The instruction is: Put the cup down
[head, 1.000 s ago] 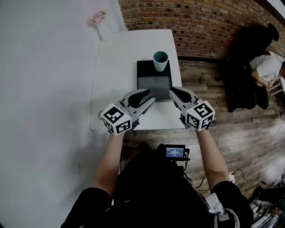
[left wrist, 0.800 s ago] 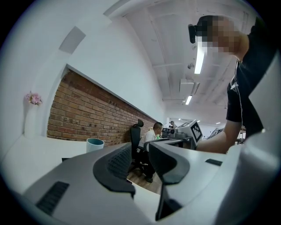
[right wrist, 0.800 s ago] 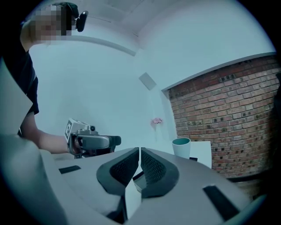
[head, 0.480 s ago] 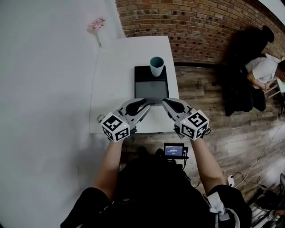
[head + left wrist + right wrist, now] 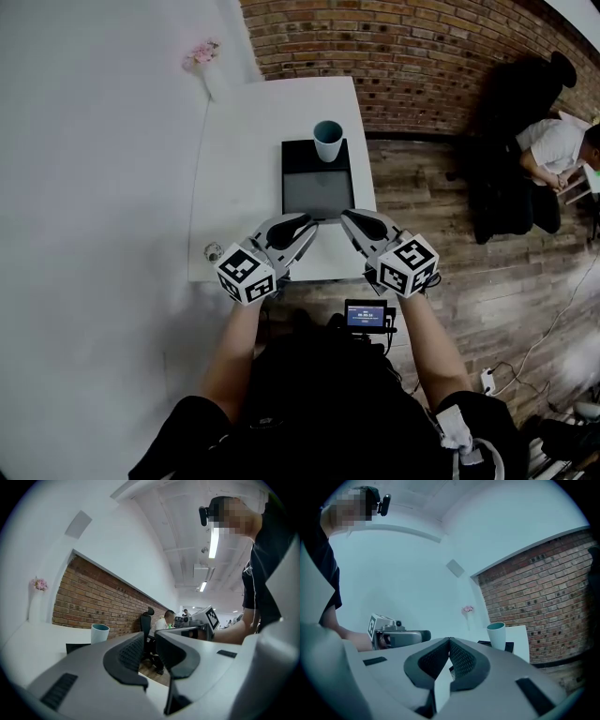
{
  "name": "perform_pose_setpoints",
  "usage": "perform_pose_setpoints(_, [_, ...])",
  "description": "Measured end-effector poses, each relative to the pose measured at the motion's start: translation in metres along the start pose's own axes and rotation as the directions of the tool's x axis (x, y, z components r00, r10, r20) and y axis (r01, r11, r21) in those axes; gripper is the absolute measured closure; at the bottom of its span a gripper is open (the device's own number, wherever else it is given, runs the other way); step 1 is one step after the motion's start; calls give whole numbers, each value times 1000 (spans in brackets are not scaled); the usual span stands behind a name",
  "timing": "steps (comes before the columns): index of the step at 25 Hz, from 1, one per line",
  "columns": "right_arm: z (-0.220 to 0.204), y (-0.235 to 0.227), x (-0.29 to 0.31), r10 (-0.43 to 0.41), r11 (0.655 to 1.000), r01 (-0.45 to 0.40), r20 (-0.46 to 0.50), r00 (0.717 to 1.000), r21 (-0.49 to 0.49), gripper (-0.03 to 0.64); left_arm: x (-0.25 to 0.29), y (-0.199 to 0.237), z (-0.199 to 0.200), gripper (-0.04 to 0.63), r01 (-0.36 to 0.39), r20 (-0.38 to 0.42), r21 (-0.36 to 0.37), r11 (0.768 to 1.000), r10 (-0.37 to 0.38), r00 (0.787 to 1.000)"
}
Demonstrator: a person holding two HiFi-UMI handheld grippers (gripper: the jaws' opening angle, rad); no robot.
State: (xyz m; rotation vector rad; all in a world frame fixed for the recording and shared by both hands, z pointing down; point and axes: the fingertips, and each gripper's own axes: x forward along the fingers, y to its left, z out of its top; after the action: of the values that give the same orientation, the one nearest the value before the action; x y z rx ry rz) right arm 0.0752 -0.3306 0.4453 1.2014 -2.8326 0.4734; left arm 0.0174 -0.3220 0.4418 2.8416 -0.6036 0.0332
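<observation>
A pale teal cup [image 5: 328, 141] stands upright on the far end of a black tray [image 5: 317, 192] on the white table [image 5: 239, 141]. Nothing holds it. Both grippers hover side by side at the tray's near edge, well short of the cup. My left gripper [image 5: 312, 226] has a narrow gap between its pads and nothing in it. My right gripper [image 5: 346, 217] is shut, pads touching, and it is empty. The left gripper view shows the cup [image 5: 100, 633] beyond its jaws to the left. In the right gripper view the cup [image 5: 497, 635] stands to the right, past the jaws.
A white vase of pink flowers [image 5: 204, 58] stands at the table's far left corner. A small round object [image 5: 214, 251] lies at the near left corner. A brick wall [image 5: 422, 47] runs behind the table. A seated person [image 5: 562, 141] is off to the right.
Both grippers have drawn back a little from over the tray to its near edge. The cup has stayed in place on the tray.
</observation>
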Motion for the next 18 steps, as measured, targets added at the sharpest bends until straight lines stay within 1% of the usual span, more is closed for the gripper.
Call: perform_pose_setpoints(18, [4, -2, 3, -10, 1000, 11, 4, 1000, -12, 604, 1, 3, 7, 520, 1, 21, -9, 1000, -1, 1000])
